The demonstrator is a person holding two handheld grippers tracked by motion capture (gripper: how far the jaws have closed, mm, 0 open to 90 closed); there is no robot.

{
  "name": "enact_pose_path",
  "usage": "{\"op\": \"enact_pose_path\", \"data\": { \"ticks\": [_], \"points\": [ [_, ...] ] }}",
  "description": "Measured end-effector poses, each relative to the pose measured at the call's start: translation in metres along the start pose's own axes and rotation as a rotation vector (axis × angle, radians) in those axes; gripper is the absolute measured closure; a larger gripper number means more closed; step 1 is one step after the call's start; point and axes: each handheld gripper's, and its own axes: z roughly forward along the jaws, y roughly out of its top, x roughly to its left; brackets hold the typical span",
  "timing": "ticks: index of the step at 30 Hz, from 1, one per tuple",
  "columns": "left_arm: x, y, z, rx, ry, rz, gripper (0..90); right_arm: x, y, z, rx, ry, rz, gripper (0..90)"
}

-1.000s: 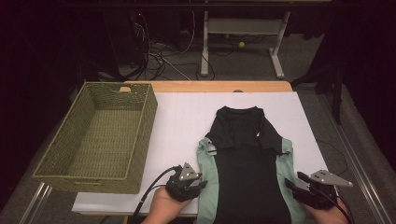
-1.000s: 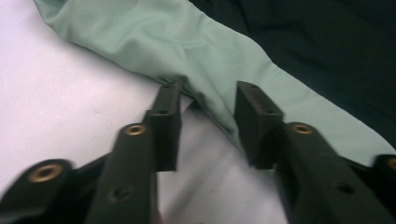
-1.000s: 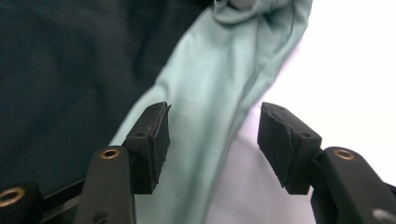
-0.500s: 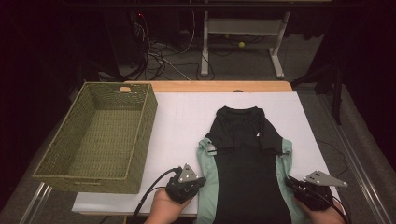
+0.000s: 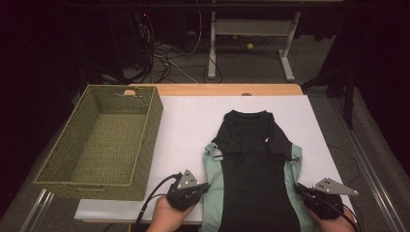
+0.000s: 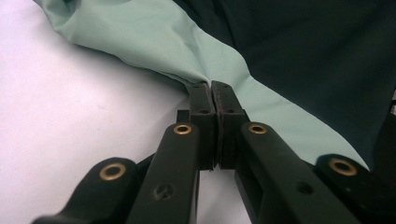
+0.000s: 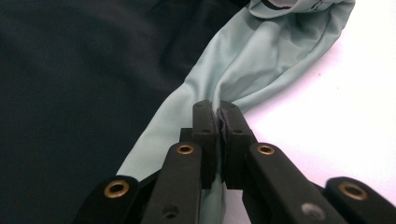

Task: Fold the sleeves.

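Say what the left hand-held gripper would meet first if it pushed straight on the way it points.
The left hand-held gripper is already shut on the shirt, pinching its mint-green side panel. Straight ahead lies more of that panel, then probably the shirt's dark body, though depth is hard to judge.

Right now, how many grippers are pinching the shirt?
2. The left gripper is clamped on the shirt at its mint left edge; the right gripper is clamped on its mint right edge.

A black shirt (image 5: 254, 164) with mint-green side panels lies flat, collar away, on the white bench (image 5: 193, 125).
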Motion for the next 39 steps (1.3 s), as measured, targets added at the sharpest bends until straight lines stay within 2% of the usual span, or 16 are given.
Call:
{"op": "enact_pose_path", "data": {
  "ticks": [4,11,14,20,23,27,32,36,39],
  "points": [
    [0.0,0.0,-0.001,0.0,0.003,0.006,84.5,0.0,-0.001,-0.001,-0.01,-0.001,-0.011,87.3],
    [0.001,-0.001,-0.007,-0.015,-0.008,-0.004,84.5,0.0,-0.001,-0.002,-0.021,0.011,0.0,87.3],
    [-0.001,-0.004,-0.008,-0.009,-0.004,0.006,84.5,0.001,-0.001,-0.004,-0.031,0.012,0.004,87.3],
    [-0.005,-0.011,-0.016,0.003,-0.013,0.008,84.4,0.01,0.0,-0.014,-0.049,0.01,-0.007,87.3],
    [-0.01,-0.015,-0.021,0.011,-0.018,0.016,84.4,0.016,-0.005,-0.019,-0.044,0.012,-0.027,87.3],
    [-0.017,-0.022,-0.028,0.025,-0.024,0.027,84.3,0.022,-0.013,-0.029,-0.043,0.031,-0.028,87.3],
    [-0.019,-0.03,-0.032,0.029,-0.04,0.005,84.2,0.029,-0.019,-0.034,-0.039,0.05,-0.04,87.3],
    [-0.021,-0.035,-0.034,0.033,-0.04,0.002,84.2,0.03,-0.022,-0.037,-0.036,0.062,-0.026,87.3],
    [-0.024,-0.038,-0.034,0.039,-0.049,0.003,84.1,0.035,-0.025,-0.04,-0.03,0.065,-0.042,87.3]
  ]
}}
